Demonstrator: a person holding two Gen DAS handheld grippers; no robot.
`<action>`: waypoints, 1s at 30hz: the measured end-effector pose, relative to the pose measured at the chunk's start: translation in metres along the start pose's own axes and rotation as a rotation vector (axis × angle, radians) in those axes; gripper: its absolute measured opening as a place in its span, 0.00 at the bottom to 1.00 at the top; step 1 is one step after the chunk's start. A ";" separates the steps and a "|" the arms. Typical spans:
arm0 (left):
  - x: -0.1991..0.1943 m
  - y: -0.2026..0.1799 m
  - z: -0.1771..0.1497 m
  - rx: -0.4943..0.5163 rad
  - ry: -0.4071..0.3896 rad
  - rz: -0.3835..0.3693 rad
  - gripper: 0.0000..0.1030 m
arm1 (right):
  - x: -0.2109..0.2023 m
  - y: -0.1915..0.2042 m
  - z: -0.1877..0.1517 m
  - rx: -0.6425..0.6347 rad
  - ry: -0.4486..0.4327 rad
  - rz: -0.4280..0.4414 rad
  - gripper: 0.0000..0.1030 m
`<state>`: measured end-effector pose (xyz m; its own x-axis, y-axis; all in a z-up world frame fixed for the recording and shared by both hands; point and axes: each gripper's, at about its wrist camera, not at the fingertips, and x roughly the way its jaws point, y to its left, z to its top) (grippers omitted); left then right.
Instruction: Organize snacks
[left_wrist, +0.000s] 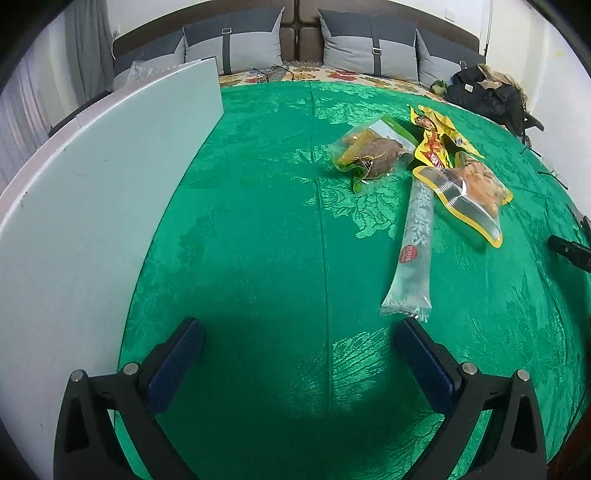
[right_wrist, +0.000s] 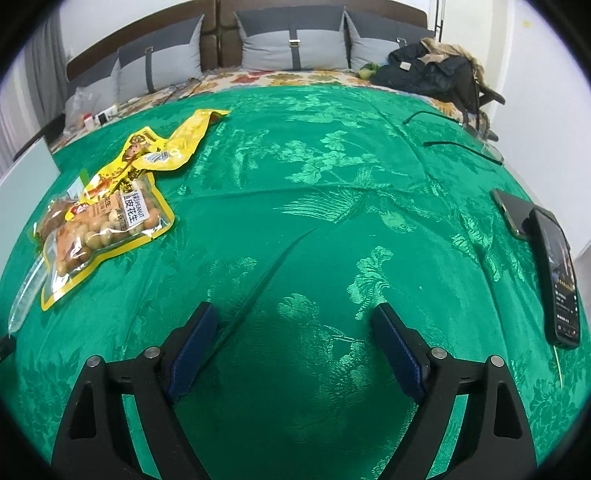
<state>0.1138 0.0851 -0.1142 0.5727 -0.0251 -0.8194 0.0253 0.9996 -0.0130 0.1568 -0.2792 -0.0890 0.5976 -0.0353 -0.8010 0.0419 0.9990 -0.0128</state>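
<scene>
A bed fills the room, spread with a green patterned cloth (left_wrist: 258, 221), grey pillows (right_wrist: 295, 44) along its headboard. On the cloth's left edge lies a pale flat board (left_wrist: 92, 184) (only a corner shows in the right view). A dark jacket (right_wrist: 436, 74) sits on the cloth's far right corner. The snack packets (left_wrist: 436, 166) cluster on the cloth, right of its centre seam. Only the right view shows two phones (right_wrist: 554, 266) by the cloth's right edge. Left tongs (left_wrist: 295, 339) and right tongs (right_wrist: 295, 317) both gape, empty.
</scene>
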 end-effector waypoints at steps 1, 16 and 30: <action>0.000 0.000 -0.001 0.000 -0.001 0.001 1.00 | 0.000 0.000 0.000 0.001 0.002 0.004 0.87; -0.005 -0.001 -0.006 0.027 0.034 -0.014 1.00 | 0.001 -0.001 0.000 0.003 0.004 0.006 0.89; 0.009 -0.060 0.060 0.222 0.125 -0.162 0.99 | 0.001 -0.001 0.000 0.002 0.005 0.005 0.89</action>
<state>0.1668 0.0245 -0.0859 0.4416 -0.1683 -0.8813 0.2943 0.9551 -0.0349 0.1573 -0.2804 -0.0897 0.5939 -0.0303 -0.8040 0.0409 0.9991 -0.0074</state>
